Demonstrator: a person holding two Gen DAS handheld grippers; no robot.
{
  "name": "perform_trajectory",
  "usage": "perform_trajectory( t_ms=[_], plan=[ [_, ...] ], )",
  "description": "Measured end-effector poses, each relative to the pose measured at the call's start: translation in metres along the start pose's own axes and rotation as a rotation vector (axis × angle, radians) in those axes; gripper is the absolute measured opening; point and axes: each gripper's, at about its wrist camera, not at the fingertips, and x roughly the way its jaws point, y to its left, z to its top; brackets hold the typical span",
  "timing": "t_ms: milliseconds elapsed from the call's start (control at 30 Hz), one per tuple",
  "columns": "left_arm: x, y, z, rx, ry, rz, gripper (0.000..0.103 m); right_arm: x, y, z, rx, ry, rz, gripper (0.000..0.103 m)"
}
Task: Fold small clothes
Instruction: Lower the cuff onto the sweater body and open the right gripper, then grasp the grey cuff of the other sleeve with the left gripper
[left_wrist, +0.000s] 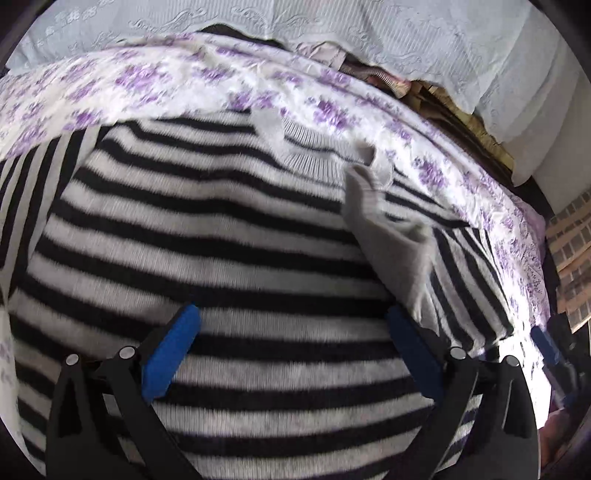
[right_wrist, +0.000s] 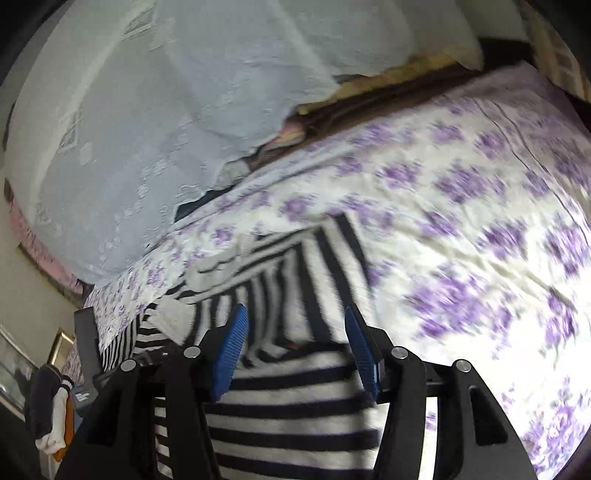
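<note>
Striped black-and-white sweater (left_wrist: 229, 236) is spread on the floral bed (left_wrist: 155, 88), both the left gripper (left_wrist: 291, 328) and right gripper (right_wrist: 295, 332) held with fingers apart above it, so an edge must next be gripped for folding.

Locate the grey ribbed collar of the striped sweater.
In the left wrist view, the grey ribbed collar lies at the black-and-white striped knit sweater's far edge, against the purple floral bedsheet.

A home bedroom: floral bedsheet (right_wrist: 461, 221), lace-covered pillows (right_wrist: 166, 110).
</note>
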Motion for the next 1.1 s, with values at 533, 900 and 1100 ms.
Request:
perform_trajectory(
  t_ms=[533,900,1100],
  plan=[
    [0.014,-0.022,0.004,-0.040,0.005,0.051,0.098,0.016,-0.002,0.012,-0.053,-0.002,-0.021,0.029],
    [0.006,0.013,0.031,-0.091,-0.015,-0.067,0.029,0.067,-0.007,0.044,0.003,0.053,0.010,0.019],
    [0.000,0.015,0.018,-0.097,0.001,-0.107,0.074,0.093,-0.021,0.039,0.044,0.122,-0.010,0.016]
  ],
)
